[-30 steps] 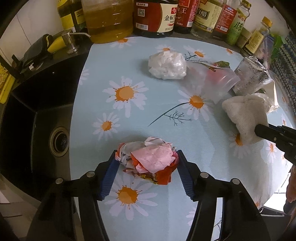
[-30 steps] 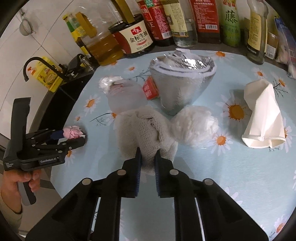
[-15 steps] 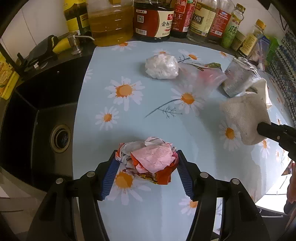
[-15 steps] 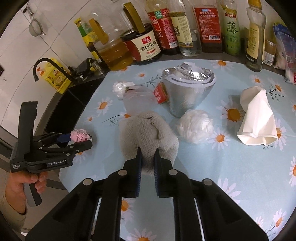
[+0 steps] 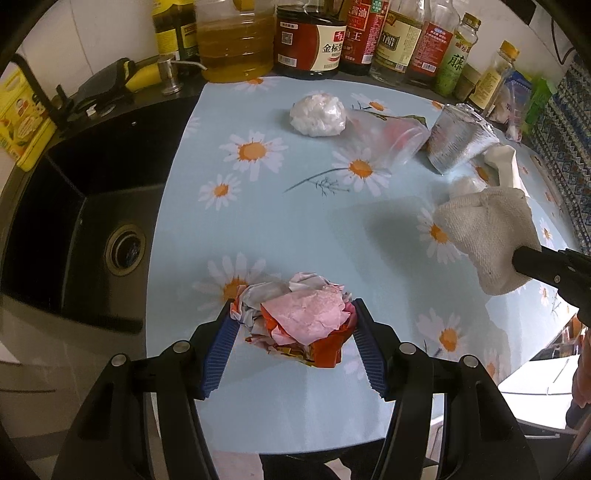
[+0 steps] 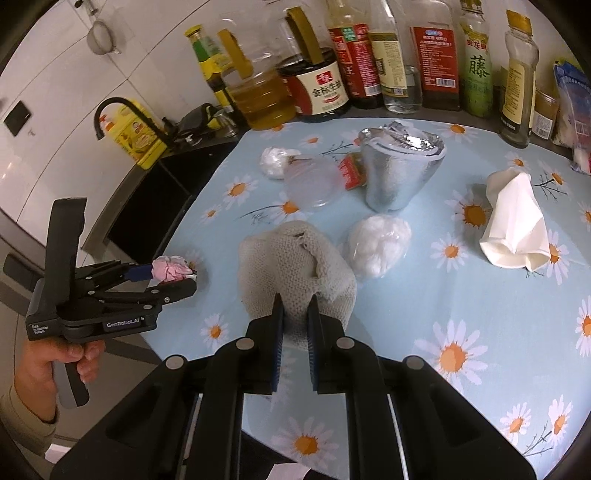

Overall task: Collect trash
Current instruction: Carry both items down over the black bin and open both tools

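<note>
My left gripper [image 5: 293, 325] is shut on a crumpled wad of pink, white and orange wrappers [image 5: 299, 325], held above the near edge of the daisy tablecloth [image 5: 295, 206]; it also shows in the right wrist view [image 6: 166, 275]. My right gripper [image 6: 293, 314] is shut on a beige knitted cloth [image 6: 291, 262], lifted off the table; the cloth also shows in the left wrist view [image 5: 487, 236]. Still on the table: a white plastic wad [image 5: 317, 114], a clear plastic cup [image 5: 388, 142] lying on its side, a foil cup [image 6: 395, 173], a white ball [image 6: 378, 245] and a white paper cone [image 6: 513, 225].
A black sink [image 5: 85, 206] with a drain lies left of the table. Several sauce and oil bottles [image 5: 325, 33] line the back wall. A black faucet [image 6: 110, 110] and a yellow tin [image 6: 136, 136] stand by the sink. A red packet [image 6: 351, 171] lies by the foil cup.
Both grippers have drawn back and up from the table, each keeping its load. The table objects look farther away in both views.
</note>
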The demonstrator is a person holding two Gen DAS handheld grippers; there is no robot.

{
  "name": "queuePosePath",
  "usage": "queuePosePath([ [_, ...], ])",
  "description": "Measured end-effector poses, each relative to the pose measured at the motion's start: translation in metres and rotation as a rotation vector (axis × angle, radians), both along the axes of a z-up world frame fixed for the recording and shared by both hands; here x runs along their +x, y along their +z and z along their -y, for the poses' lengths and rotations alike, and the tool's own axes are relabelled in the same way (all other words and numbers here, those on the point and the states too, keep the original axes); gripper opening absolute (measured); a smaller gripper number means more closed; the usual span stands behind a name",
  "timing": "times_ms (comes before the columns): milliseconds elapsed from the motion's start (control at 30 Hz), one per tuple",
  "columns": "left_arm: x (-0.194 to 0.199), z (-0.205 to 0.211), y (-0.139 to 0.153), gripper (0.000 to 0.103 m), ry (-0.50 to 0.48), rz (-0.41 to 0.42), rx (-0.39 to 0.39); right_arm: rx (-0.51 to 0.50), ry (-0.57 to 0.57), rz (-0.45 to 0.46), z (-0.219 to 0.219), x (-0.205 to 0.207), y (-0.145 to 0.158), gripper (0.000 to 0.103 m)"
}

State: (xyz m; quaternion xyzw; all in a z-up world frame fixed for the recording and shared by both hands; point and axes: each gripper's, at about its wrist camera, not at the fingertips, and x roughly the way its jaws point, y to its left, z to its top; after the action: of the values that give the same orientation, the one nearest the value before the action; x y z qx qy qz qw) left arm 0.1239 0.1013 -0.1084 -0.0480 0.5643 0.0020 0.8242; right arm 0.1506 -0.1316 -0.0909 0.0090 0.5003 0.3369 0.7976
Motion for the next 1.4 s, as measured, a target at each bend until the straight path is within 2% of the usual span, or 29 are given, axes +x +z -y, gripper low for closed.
queuePosePath([
  [400, -0.049, 0.006, 0.000, 0.059, 0.067, -0.011, -0.030, 0.007, 0.092, -0.004, -0.002, -0.039, 0.002, 0.013],
  [967, -0.125, 0.011, -0.004, 0.059, 0.154, -0.042, -0.079, 0.021, 0.284, -0.039, -0.015, -0.106, -0.008, 0.013],
  [1100, -0.139, 0.013, -0.011, 0.059, 0.164, -0.067, -0.089, 0.005, 0.331, -0.055, -0.020, -0.121, -0.016, 0.013],
  [1400, -0.171, 0.014, -0.052, 0.059, 0.199, -0.179, -0.126, -0.061, 0.404, -0.143, -0.032, -0.147, -0.052, 0.013],
])
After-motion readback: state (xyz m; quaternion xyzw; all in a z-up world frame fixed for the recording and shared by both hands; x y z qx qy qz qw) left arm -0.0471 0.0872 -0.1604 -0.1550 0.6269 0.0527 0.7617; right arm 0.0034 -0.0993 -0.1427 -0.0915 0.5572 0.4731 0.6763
